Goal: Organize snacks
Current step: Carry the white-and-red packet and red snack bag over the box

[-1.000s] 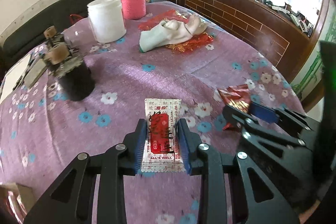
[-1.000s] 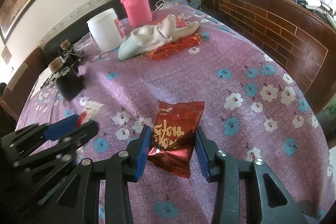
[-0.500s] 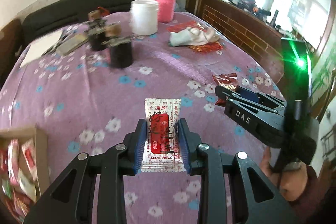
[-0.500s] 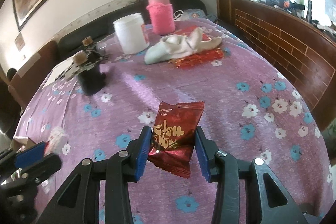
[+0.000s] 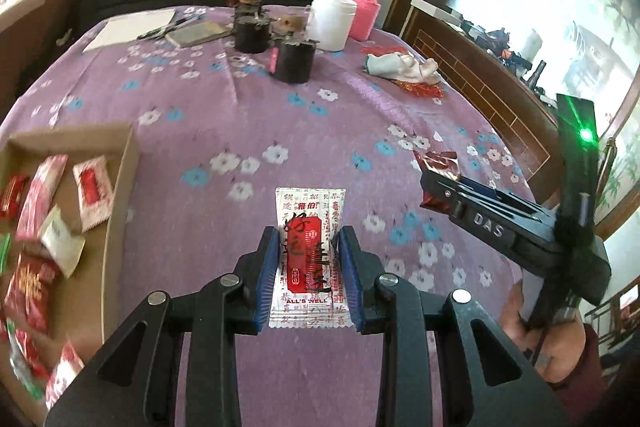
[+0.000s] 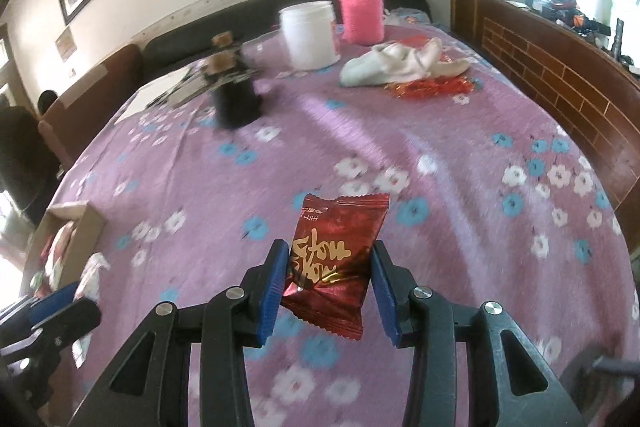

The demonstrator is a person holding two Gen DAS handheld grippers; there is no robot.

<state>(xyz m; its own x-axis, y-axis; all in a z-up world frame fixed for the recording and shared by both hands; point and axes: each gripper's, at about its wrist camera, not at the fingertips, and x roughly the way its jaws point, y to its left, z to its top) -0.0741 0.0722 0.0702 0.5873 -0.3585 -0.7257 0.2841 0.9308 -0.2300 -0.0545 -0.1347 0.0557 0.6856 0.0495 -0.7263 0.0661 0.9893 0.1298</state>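
Purple flowered tablecloth (image 5: pixel 224 131) under both grippers, a snack in each, and that's where it could've slipped.

The left gripper (image 5: pixel 310 279) was pinched narrow on the flat white-and-red foil sachet (image 5: pixel 310 255), which stuck out past its fingertips. The right gripper (image 6: pixel 328 287) clamped the glossy dark red crinkly wrapper (image 6: pixel 332 259) skewed, one corner hanging below the pads. The shallow brown cardboard box (image 5: pixel 120 195) of snacks sat off to the left of the left fingers. I figured slick foil plus a crooked grip could've dropped it short of the box.

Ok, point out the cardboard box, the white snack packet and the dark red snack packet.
cardboard box (image 5: pixel 120 211), left wrist view, its right wall.
white snack packet (image 5: pixel 310 223), left wrist view, upper printed face.
dark red snack packet (image 6: pixel 332 251), right wrist view, gold lettering.
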